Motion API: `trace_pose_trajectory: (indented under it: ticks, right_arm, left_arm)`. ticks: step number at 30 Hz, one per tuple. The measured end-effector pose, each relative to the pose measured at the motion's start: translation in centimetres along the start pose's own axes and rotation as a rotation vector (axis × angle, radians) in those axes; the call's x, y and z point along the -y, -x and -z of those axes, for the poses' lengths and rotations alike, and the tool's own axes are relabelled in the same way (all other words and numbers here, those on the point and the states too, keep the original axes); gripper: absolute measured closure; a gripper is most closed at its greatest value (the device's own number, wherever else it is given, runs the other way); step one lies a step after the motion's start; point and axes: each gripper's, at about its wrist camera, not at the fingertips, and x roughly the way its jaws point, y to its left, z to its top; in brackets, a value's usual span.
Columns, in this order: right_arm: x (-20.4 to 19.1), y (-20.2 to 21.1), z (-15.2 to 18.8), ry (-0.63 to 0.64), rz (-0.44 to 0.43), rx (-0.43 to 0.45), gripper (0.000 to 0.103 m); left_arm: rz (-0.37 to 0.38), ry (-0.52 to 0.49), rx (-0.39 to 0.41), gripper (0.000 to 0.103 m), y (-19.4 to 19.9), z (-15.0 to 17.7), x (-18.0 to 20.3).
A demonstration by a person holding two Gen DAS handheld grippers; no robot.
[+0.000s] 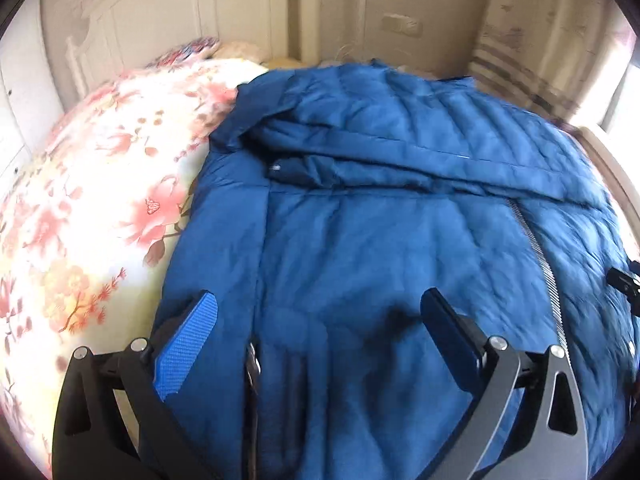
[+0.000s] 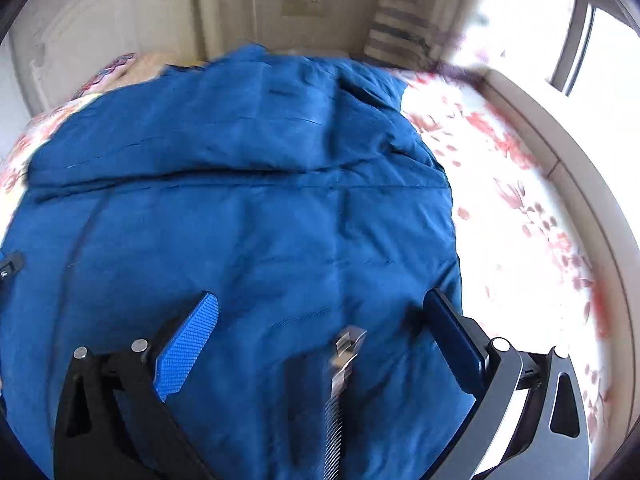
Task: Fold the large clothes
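A large blue padded jacket (image 1: 380, 200) lies spread on a bed with a floral sheet (image 1: 80, 200). A sleeve is folded across its upper part, and a silver zipper (image 1: 544, 268) runs down its right side. My left gripper (image 1: 320, 304) is open over the jacket's lower left part, holding nothing. In the right wrist view the jacket (image 2: 240, 200) fills the middle, with its zipper pull (image 2: 348, 344) between the fingers. My right gripper (image 2: 320, 304) is open over the jacket's lower right edge, holding nothing.
A cream headboard (image 1: 180, 12) and wall stand beyond the bed. Pillows (image 1: 188, 50) lie at the bed's head. Floral sheet (image 2: 520, 220) lies bare right of the jacket, bounded by a cream bed rail (image 2: 560, 152) and a bright window (image 2: 600, 52).
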Motion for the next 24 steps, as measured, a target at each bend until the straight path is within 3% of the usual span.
trace_pose_trajectory:
  ticks: [4,6,10,13,18,22,24]
  right_arm:
    - [-4.5,2.5,2.6,0.209,-0.101,0.036,0.005]
    - [-6.6,1.7,4.6,0.308,-0.087,0.006,0.005]
    - [-5.8,1.3,4.5,0.256,-0.097,-0.011,0.005]
    - [-6.1,3.4,5.9,0.235,-0.068,0.000,0.005]
    - [-3.2,5.2,9.1,0.197,-0.101,0.002,0.005]
    - [-2.0,6.8,10.8,0.173,-0.096,0.011,0.005]
    - [-2.7,8.2,11.2,0.174,-0.064,0.040,0.005]
  left_arm:
    - [0.046,-0.150,-0.002,0.002,2.0,3.1,3.1]
    - [-0.001,-0.217,0.008,0.002,1.7,4.8,4.3]
    - [0.023,-0.183,-0.010,0.002,1.4,4.3,3.9]
    - [-0.001,-0.154,-0.006,0.002,2.6,4.8,2.5]
    - [-0.087,-0.132,-0.021,0.002,4.8,7.5,-0.5]
    - [-0.046,-0.053,-0.038,0.002,6.0,8.9,-2.9]
    - [-0.046,-0.065,0.002,0.002,7.7,9.4,-2.3]
